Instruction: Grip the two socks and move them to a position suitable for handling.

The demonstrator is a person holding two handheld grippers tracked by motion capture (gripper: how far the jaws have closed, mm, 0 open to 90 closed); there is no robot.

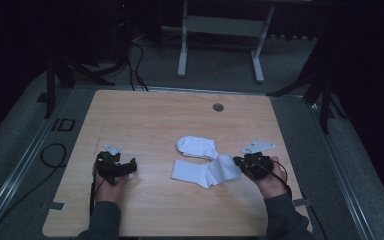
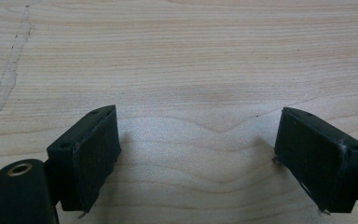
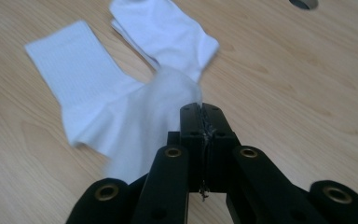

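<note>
So the right hand-held gripper (image 1: 238, 161) has its jaws pinched together on the toe end of the nearer white sock (image 1: 202, 172), and in the right gripper view you can see the fabric bunched up and lifted a bit right where it meets the closed jaws (image 3: 200, 109), while the ribbed cuff end lies flat on the table (image 1: 145, 120). That sock sits roughly mid-table, a little right of centre and toward the person's side. The second white sock (image 1: 196, 146) lies just behind it, folded over on itself, and the two look like they touch or overlap near the middle. The left hand-held gripper (image 1: 130, 165) is well apart from both socks, off on the left half of the table, jaws spread wide with nothing between them, only bare wood grain in its own view (image 2: 196, 130). Room-wise there's plenty: the whole far half of the table is open apart from a small round grommet (image 1: 218, 107) near the far edge, and there's a clear strip of wood between the left gripper and the socks. The right gripper is the one closest to an edge, near the table's right side, though there's some wood between it and the rim. The near edge has bare wood in front of both forearms.
</note>
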